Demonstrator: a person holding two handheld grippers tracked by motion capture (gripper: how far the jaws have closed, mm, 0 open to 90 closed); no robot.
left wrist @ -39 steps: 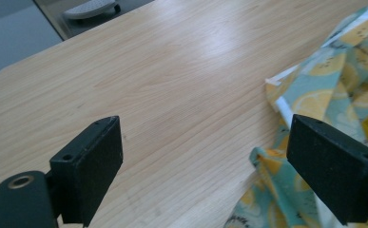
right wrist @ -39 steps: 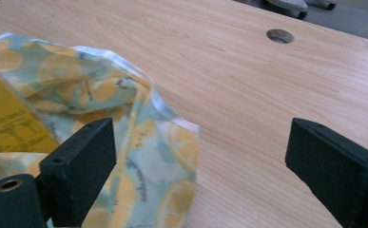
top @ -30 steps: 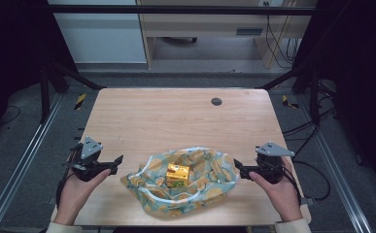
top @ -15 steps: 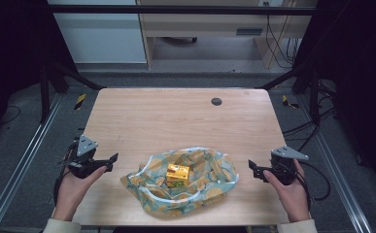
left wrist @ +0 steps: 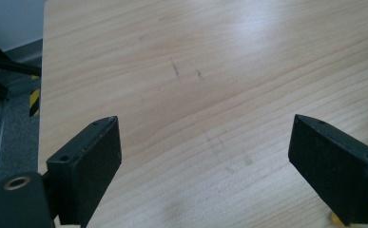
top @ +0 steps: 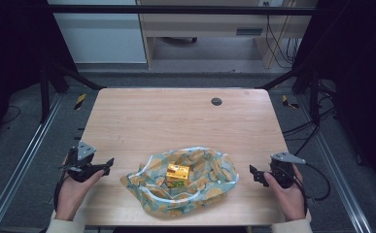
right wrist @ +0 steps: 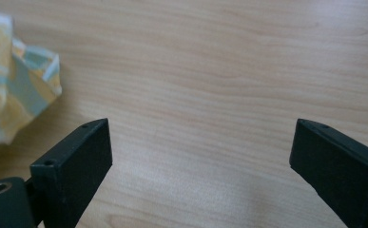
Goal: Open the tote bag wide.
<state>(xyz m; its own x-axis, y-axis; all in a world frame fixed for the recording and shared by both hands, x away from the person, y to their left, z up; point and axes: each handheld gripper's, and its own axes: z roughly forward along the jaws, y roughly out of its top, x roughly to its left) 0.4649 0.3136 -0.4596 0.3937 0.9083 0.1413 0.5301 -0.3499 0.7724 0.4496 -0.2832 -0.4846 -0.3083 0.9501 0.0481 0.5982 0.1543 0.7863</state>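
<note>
On the light wooden table [top: 176,116], crumpled yellow-and-teal patterned cloth [top: 200,182] lies long axis 3-to-9 between left gripper [top: 109,164] and right gripper [top: 251,175]; right nearer. Both jaws spread, empty.

Box [top: 178,174] in bag [top: 210,182] (table's [top: 176,116] near edge); left gripper [top: 107,163] left, right gripper [top: 253,175] right.

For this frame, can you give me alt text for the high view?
A patterned cloth lies crumpled on the wooden table with a small gold box on it. The left gripper and right gripper, both open, flank it without touching.
</note>
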